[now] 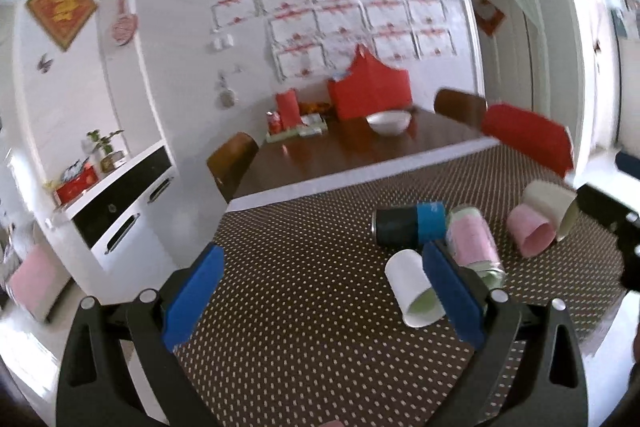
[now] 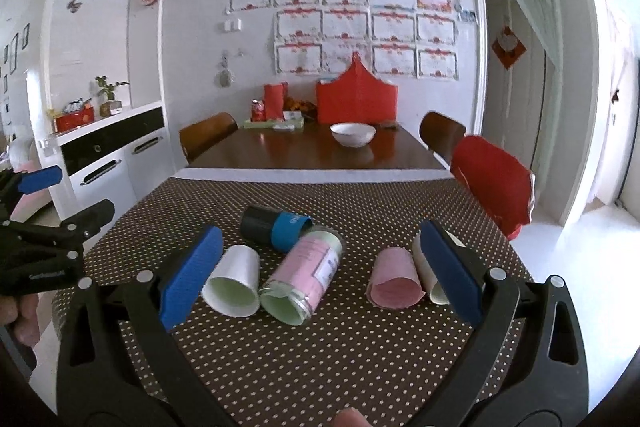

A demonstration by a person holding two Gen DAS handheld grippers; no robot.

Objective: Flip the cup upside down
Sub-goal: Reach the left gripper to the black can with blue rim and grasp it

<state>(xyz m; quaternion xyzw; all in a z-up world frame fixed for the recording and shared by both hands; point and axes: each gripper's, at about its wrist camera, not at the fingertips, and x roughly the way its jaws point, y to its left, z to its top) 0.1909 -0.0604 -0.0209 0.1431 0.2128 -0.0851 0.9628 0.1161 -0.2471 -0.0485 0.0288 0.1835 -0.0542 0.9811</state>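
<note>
Several cups lie on their sides on a brown dotted tablecloth (image 2: 320, 367). A white cup (image 2: 234, 281) (image 1: 414, 289) with a pale green inside has its mouth toward me. Beside it lie a glass jar with a pink label (image 2: 306, 277) (image 1: 476, 245), a black and blue cup (image 2: 274, 227) (image 1: 410, 225), a pink cup (image 2: 396, 283) (image 1: 530, 235) and a cream cup (image 2: 426, 273) (image 1: 550, 207). My left gripper (image 1: 320, 291) is open and empty, left of the white cup. My right gripper (image 2: 320, 271) is open and empty, above the cups' near side.
The dotted cloth (image 1: 320, 307) covers the near table. Beyond it stands a dark wooden dining table (image 2: 316, 151) with a white bowl (image 2: 352, 134) and red boxes (image 2: 356, 99). A red-covered chair (image 2: 494, 183) stands at the right, a white sideboard (image 2: 108, 151) at the left.
</note>
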